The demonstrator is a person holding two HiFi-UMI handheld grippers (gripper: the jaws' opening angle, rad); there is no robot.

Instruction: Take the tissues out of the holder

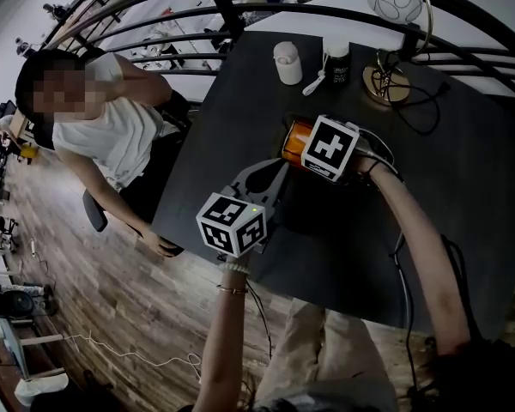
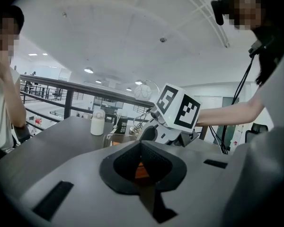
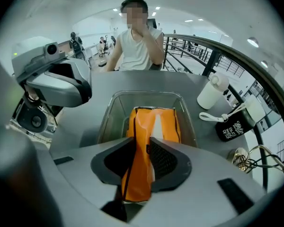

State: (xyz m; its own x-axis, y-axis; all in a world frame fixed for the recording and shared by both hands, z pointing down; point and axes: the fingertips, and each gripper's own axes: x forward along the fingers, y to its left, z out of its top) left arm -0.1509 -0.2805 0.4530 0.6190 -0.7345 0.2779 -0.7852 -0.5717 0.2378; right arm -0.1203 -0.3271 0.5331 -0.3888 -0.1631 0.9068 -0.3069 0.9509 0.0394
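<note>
Tabletop [image 1: 463,187], dark and broad, spreads beneath both claws. Across it, beyond the right claw's tips, a person in a white sleeveless top [image 1: 112,136] sits with one hand lifted. The right claw [image 3: 142,142] points steeply down, and straight under it stands a clear holder [image 3: 108,122]. An orange tissue pack [image 3: 142,119] rises out of that holder and runs up between this claw's jaws. The jaws stand wide with both pads against the pack's sides, so the claw is clamped on the pack. The left claw [image 2: 141,145] lies nearly level just to the right claw's left, aimed at the holder. Its jaws are drawn almost together, with a sliver of orange showing through the slit. From where I stand I can't tell whether they nip the holder's wall. Off to the right claw's right, farther along the table, stands a white bottle [image 3: 213,91]. A black cup [image 3: 235,126] sits nearer.
</note>
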